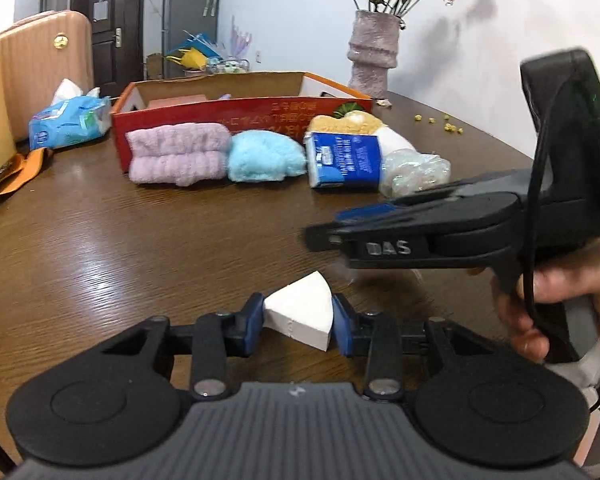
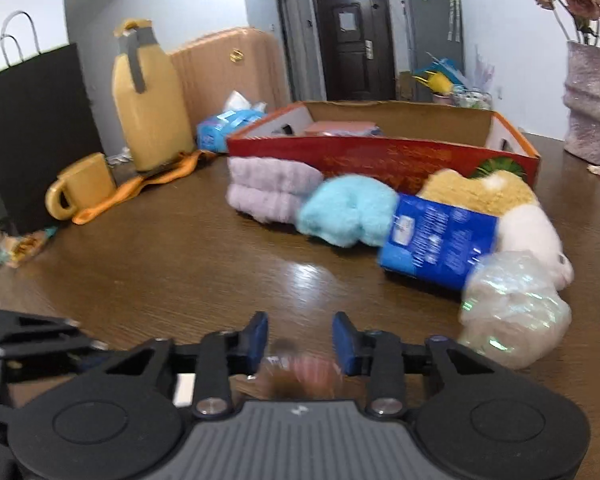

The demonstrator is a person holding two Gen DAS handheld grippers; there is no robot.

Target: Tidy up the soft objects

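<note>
My left gripper (image 1: 298, 320) is shut on a white wedge-shaped sponge (image 1: 300, 308), both blue pads pressing its sides low over the brown table (image 1: 120, 248). My right gripper (image 1: 320, 238) reaches in from the right, held by a hand (image 1: 548, 292). In the right wrist view, the right gripper (image 2: 300, 338) has its pads apart around a blurred pinkish-brown thing (image 2: 300, 376); whether they press it is unclear. Before the red cardboard box (image 1: 240, 114) lie a pink towel (image 1: 176, 156), a blue fluffy cloth (image 1: 264, 156), a blue pack (image 1: 344, 160), a tan-and-white plush (image 1: 348, 122) and crumpled clear plastic (image 1: 416, 170).
A tissue pack (image 1: 68, 120) lies left of the box, and a vase with dried flowers (image 1: 374, 52) stands behind it. At the table's left are a gold jug (image 2: 148, 100), a gold mug (image 2: 80, 188), an orange strap (image 2: 140, 188) and a black bag (image 2: 32, 120).
</note>
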